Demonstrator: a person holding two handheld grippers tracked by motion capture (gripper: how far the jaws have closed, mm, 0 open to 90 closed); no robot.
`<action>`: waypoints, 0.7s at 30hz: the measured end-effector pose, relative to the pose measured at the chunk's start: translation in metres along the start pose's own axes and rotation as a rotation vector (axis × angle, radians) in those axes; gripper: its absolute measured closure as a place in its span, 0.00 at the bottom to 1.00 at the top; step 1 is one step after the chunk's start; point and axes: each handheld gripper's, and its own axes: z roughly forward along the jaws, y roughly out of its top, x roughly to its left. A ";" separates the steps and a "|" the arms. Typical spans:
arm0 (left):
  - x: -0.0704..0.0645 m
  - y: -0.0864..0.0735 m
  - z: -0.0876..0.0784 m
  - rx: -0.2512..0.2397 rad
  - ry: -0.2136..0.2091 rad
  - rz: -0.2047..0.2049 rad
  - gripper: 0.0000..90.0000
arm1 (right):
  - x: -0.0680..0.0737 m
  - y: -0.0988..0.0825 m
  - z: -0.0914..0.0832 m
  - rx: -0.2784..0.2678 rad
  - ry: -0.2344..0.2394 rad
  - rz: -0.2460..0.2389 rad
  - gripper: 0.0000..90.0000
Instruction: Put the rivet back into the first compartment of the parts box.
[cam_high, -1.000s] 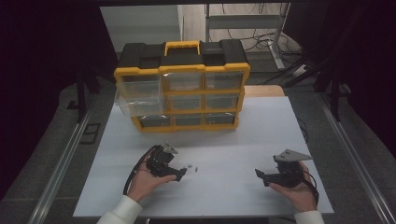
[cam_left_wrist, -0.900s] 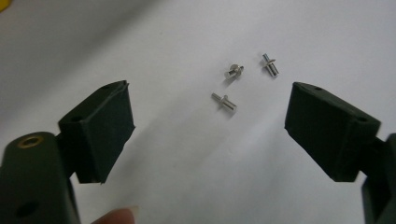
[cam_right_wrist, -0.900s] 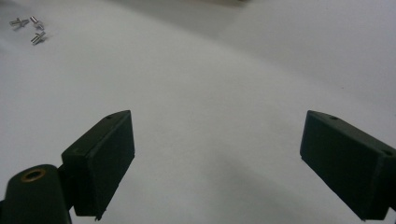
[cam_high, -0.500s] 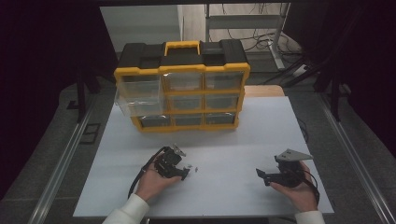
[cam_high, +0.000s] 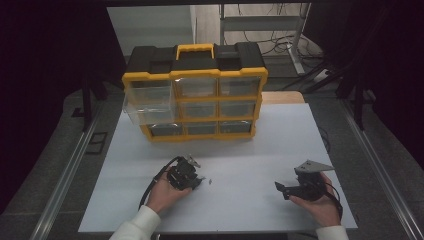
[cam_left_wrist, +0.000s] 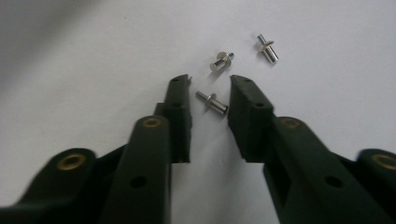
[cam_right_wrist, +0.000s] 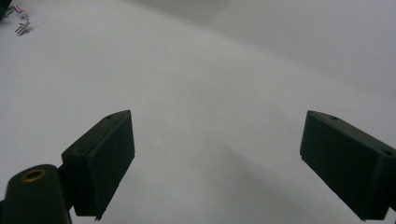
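Three small silver rivets lie on the white table. One rivet (cam_left_wrist: 212, 102) lies between the jaws of my left gripper (cam_left_wrist: 210, 81), which have just been closing; narrow gaps still show on either side of it. Two other rivets (cam_left_wrist: 221, 60) (cam_left_wrist: 267, 48) lie just past the fingertips. From above, the left gripper (cam_high: 198, 180) points right, low over the table, with the rivets (cam_high: 208, 181) at its tips. My right gripper (cam_high: 280, 189) rests at the front right. Its jaws (cam_right_wrist: 219, 116) stand wide open over bare table.
A yellow and black drawer organizer (cam_high: 195, 100) with clear drawers stands at the back of the white table (cam_high: 250, 150). Its left-column drawers (cam_high: 149, 114) stick out toward me. Rivets (cam_right_wrist: 19, 25) show far off in the right gripper view.
The left gripper's jaws have narrowed around the rivet and the hand has shifted slightly right. The right hand has stayed still.
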 end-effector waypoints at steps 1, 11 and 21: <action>0.001 0.000 0.000 -0.001 -0.002 -0.002 0.82 | 0.000 0.000 0.000 0.000 0.000 0.000 0.12; 0.001 -0.001 0.000 -0.004 -0.021 0.009 0.97 | 0.000 -0.001 0.001 0.011 -0.006 -0.002 0.12; 0.001 -0.001 -0.001 -0.004 -0.016 0.020 0.97 | -0.001 -0.001 0.000 0.007 -0.010 0.001 0.12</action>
